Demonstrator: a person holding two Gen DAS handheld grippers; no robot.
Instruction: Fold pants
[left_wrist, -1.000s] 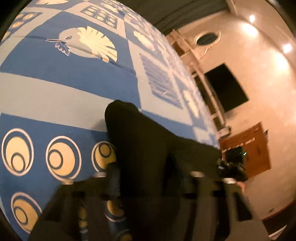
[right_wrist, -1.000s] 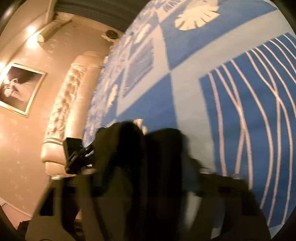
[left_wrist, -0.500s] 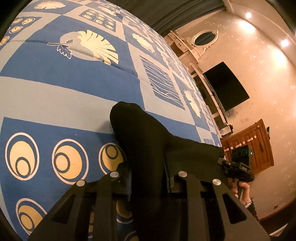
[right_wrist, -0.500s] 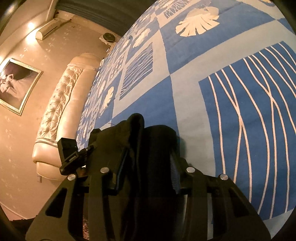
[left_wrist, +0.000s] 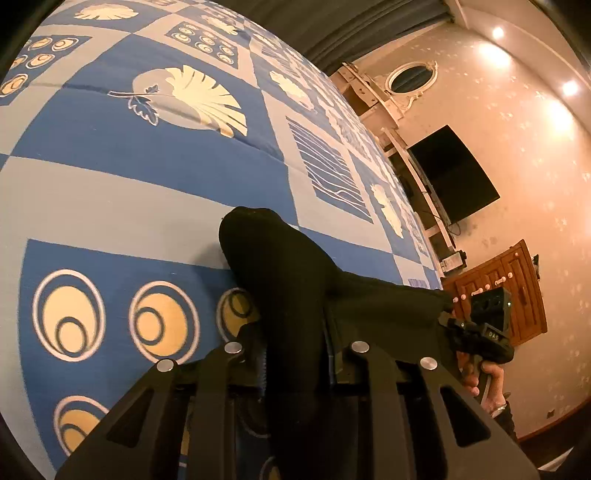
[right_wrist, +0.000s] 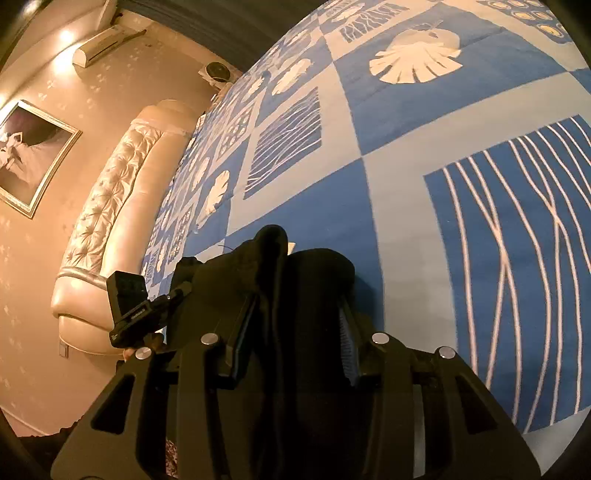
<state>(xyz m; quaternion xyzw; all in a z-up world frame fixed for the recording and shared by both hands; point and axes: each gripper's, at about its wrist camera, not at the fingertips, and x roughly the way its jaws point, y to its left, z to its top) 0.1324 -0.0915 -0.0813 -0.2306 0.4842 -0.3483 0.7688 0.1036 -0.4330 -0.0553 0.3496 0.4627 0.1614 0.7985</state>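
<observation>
Black pants (left_wrist: 291, 288) held up over a blue patterned bedspread (left_wrist: 110, 147), stretched btwn both tools. Left gripper (left_wrist: 295, 354) angled down at the bed, pinching a bunched fold. Right gripper (right_wrist: 291, 321) likewise tilted, clamped on the other end.

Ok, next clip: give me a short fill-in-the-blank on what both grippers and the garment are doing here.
1. The left gripper is shut on the ____ fabric pants.
2. The right gripper grips the same pants; together, ____ grippers hold them.
3. Below lies a patterned bedspread in cream and ____.

Missing: black; two; blue
</observation>
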